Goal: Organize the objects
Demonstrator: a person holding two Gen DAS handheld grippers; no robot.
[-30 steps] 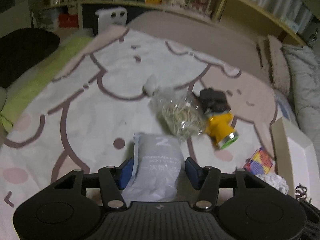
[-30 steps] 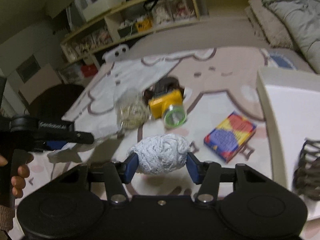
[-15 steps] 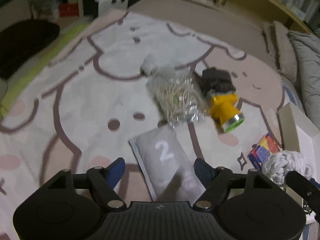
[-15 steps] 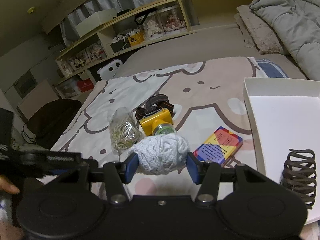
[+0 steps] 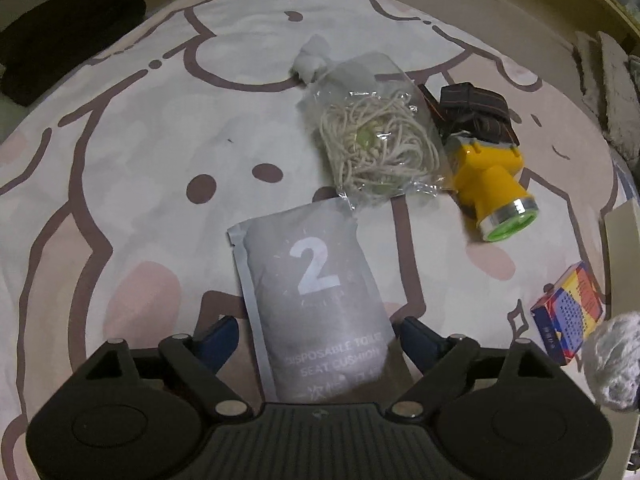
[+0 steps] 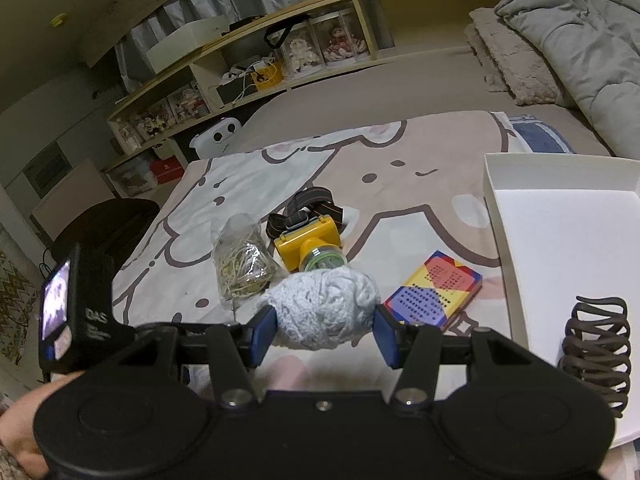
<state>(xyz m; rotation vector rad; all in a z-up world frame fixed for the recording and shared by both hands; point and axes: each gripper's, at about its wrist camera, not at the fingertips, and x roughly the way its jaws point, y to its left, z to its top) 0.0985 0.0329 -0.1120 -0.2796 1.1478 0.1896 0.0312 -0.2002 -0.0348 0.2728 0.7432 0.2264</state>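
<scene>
A grey pouch [image 5: 316, 300] marked with a large 2 lies flat on the cartoon blanket [image 5: 132, 152]. My left gripper [image 5: 320, 338] straddles its near end; the jaws are opening and the blue pads stand clear of its sides. Beyond it lie a clear bag of string [image 5: 376, 144] and a yellow headlamp [image 5: 492, 184]. My right gripper [image 6: 324, 330] is shut on a white crocheted ball [image 6: 324, 312], held above the blanket. That ball [image 5: 614, 364] also shows at the right edge of the left wrist view.
A colourful small box [image 6: 436, 288] lies on the blanket beside a white tray [image 6: 568, 240] holding a brown coiled item [image 6: 596, 352]. Shelves [image 6: 280, 60] line the far wall, folded bedding [image 6: 580, 40] at right. A hand [image 6: 20, 412] holds the left tool at lower left.
The left gripper let go of the grey pouch, which now lies flat, and sank closer over it with jaws spread wider. The right gripper kept the ball.
</scene>
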